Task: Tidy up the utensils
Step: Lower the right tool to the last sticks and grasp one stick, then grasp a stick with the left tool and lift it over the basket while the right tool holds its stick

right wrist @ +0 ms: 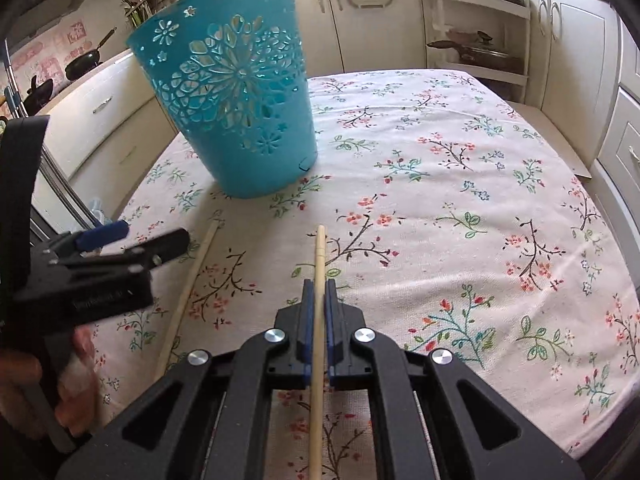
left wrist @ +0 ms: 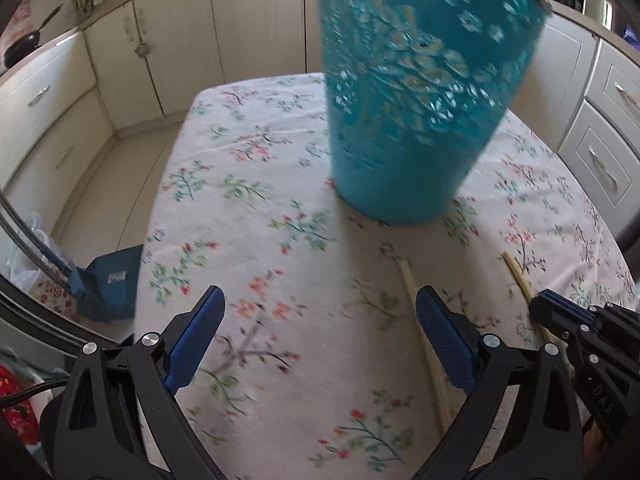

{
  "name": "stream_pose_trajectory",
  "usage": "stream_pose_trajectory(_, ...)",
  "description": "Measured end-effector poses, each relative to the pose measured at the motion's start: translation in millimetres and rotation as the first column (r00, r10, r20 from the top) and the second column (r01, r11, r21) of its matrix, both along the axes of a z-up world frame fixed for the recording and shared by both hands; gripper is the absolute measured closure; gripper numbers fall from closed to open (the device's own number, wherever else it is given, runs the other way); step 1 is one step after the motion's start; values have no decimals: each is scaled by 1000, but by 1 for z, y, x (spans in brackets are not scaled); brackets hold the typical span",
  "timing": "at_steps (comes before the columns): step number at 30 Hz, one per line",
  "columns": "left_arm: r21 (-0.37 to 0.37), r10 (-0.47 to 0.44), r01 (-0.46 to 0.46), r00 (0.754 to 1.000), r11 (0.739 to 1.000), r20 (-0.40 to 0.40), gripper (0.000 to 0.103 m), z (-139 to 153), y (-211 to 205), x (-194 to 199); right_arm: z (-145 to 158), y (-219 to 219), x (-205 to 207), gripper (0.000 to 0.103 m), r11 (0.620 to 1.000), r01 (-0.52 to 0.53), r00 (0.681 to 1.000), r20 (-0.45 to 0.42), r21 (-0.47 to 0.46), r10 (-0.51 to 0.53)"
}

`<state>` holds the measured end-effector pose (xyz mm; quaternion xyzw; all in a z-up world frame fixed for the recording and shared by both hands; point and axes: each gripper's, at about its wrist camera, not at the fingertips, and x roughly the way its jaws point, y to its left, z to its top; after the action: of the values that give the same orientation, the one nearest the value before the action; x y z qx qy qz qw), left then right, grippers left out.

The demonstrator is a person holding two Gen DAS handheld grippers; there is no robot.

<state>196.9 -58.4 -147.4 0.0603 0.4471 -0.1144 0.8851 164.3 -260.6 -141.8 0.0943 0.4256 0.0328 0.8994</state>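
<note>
On the desk (right wrist: pixel 460 208), under a flowered cloth, a blue basket (right wrist: pixel 236 120) with cut-out flower patterns stands upright toward the far left side. Nearer, two pale wooden chopsticks lie apart from each other. The right tongs (right wrist: pixel 319 288) are pressed together on one chopstick (right wrist: pixel 319 264), pinching it along its length so its tip pokes out ahead toward the basket. The other chopstick (right wrist: pixel 192 280) lies loose on the cloth just left of it, slanting toward the basket. The left tongs (left wrist: pixel 320 320) hang spread wide above the cloth with nothing between them, beside that loose chopstick.
</note>
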Motion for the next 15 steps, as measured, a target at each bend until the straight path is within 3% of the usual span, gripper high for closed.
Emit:
stream_pose_trajectory(4, 11, 11, -10, 999, 1000, -31, 14, -2, -12, -3, -1, -5, -2, 97, 999, 1, 1000, -3, 37, -1)
stream_pose_trajectory(5, 15, 10, -10, 999, 1000, -33, 19, -2, -16, -5, -2, -7, 0, 97, 999, 1, 1000, -4, 45, -1)
stream_pose_trajectory(10, 24, 1, -1, 999, 1000, -34, 51, -2, -27, -8, -3, -10, 1, 97, 997, 4, 1000, -7, 82, -3)
stream_pose_trajectory(12, 19, -11, 12, 999, 1000, -35, 75, 0, -33, -10, -4, -11, 1, 97, 996, 6, 1000, -9, 94, -5)
stream_pose_trajectory(14, 7, -23, 24, 999, 1000, -45, 92, 1, -37, -11, -4, -12, 1, 97, 995, 9, 1000, -9, 104, -8)
stream_pose_trajectory(15, -1, -27, 27, 998, 1000, -51, 96, 2, -38, -12, -4, -12, 0, 97, 994, 9, 1000, -9, 109, -8)
